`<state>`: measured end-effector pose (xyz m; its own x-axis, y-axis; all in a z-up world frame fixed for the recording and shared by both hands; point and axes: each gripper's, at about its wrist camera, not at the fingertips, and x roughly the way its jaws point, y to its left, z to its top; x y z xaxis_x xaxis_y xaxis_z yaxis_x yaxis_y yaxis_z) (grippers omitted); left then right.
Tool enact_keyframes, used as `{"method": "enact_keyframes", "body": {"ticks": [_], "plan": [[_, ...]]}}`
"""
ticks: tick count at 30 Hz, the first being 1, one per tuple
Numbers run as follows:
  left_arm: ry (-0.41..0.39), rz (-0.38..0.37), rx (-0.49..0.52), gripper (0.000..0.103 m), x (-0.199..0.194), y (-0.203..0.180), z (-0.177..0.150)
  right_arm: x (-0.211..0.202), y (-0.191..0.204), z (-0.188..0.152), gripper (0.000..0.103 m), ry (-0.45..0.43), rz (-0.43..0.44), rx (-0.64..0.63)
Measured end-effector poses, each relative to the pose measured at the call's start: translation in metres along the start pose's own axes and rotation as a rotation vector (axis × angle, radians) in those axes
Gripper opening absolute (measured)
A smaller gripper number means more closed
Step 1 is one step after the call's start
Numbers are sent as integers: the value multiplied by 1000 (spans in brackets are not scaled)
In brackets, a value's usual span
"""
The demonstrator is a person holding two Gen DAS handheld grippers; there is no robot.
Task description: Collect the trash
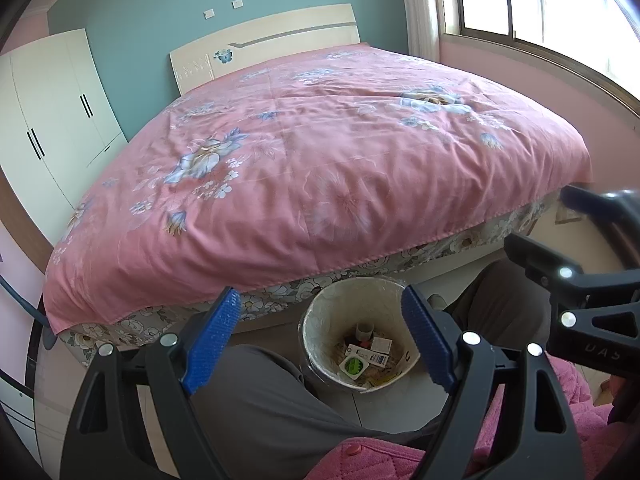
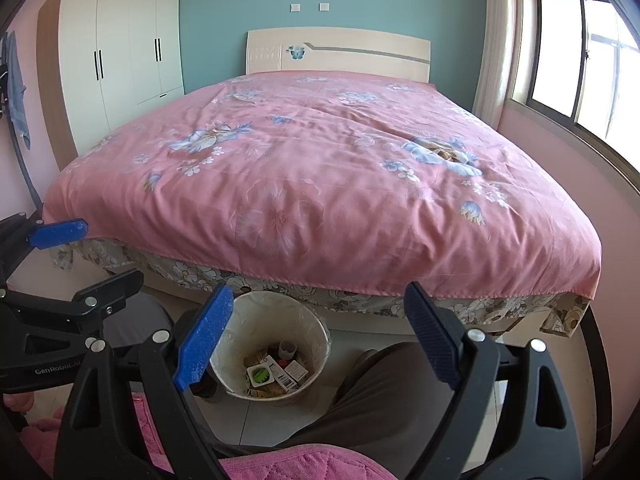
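A round waste bin (image 1: 316, 322) lined with a clear bag stands on the floor at the foot of the bed; it also shows in the right wrist view (image 2: 248, 316). Trash lies in it: a green-and-white packet (image 1: 353, 366), small boxes and a tube, seen also in the right wrist view (image 2: 262, 376). My left gripper (image 1: 320, 340) is open and empty, held above the bin and my knees. My right gripper (image 2: 318, 340) is open and empty too, just right of the bin. The right gripper also shows at the right edge of the left wrist view (image 1: 560, 256).
A large bed with a pink floral cover (image 1: 312, 152) fills the room ahead. A white wardrobe (image 2: 120, 48) stands at the left, a window (image 2: 580, 64) at the right. My grey-trousered legs (image 1: 256, 400) flank the bin, and a pink quilted garment (image 2: 304, 466) lies below.
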<state>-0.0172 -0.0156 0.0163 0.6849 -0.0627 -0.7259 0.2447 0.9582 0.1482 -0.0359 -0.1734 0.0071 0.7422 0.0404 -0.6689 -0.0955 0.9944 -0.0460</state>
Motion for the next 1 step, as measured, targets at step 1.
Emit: {"method": "enact_keyframes", "body": {"ticks": [1], "plan": [[2, -1, 1, 85, 1, 1, 0, 0, 1, -1, 86, 1, 0, 1]]}}
